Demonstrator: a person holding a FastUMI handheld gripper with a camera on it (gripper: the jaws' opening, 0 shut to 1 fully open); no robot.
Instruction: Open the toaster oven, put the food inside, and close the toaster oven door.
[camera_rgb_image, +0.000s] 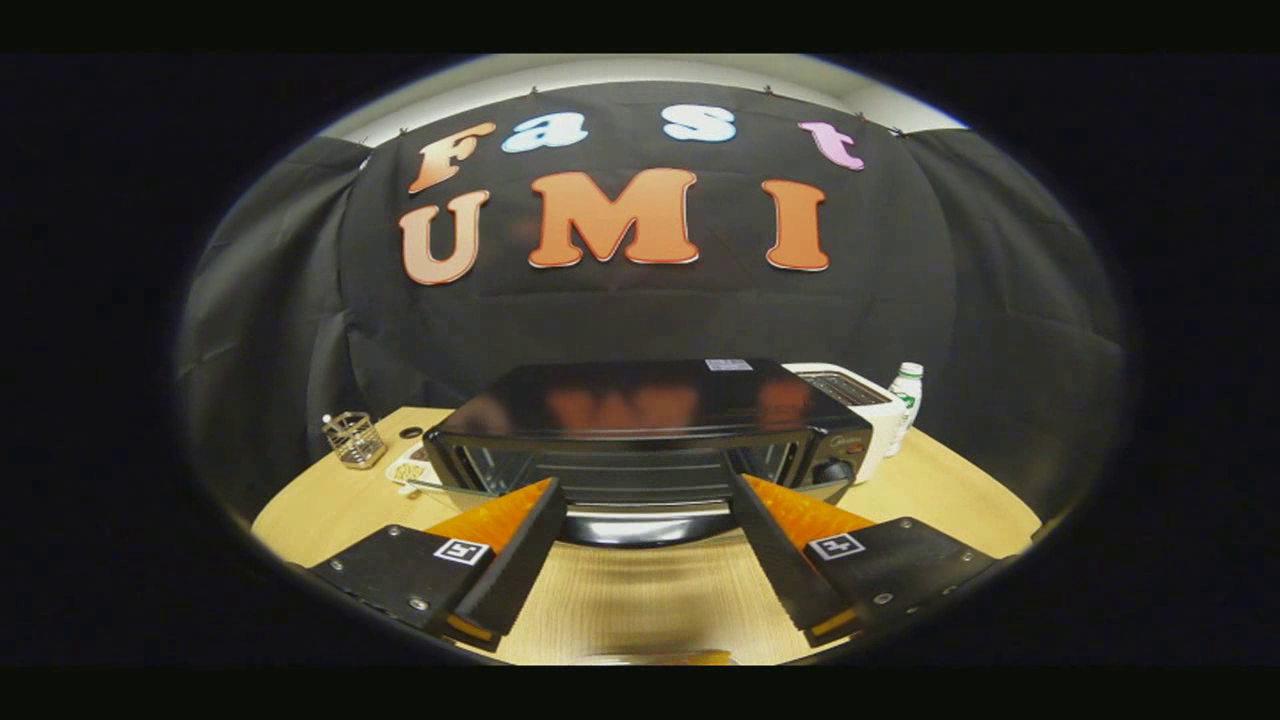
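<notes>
Gripper view: the black toaster oven (640, 420) sits on the wooden counter (640, 600), just ahead of the tongs (645, 485). Its glossy top mirrors the wall, and its door hangs folded down toward the tongs, baring the rack inside. The tongs are spread wide, holding nothing. A white toaster (855, 400) and bottle (907, 395) stand at its right, a wire basket (353, 440) at its left.
</notes>
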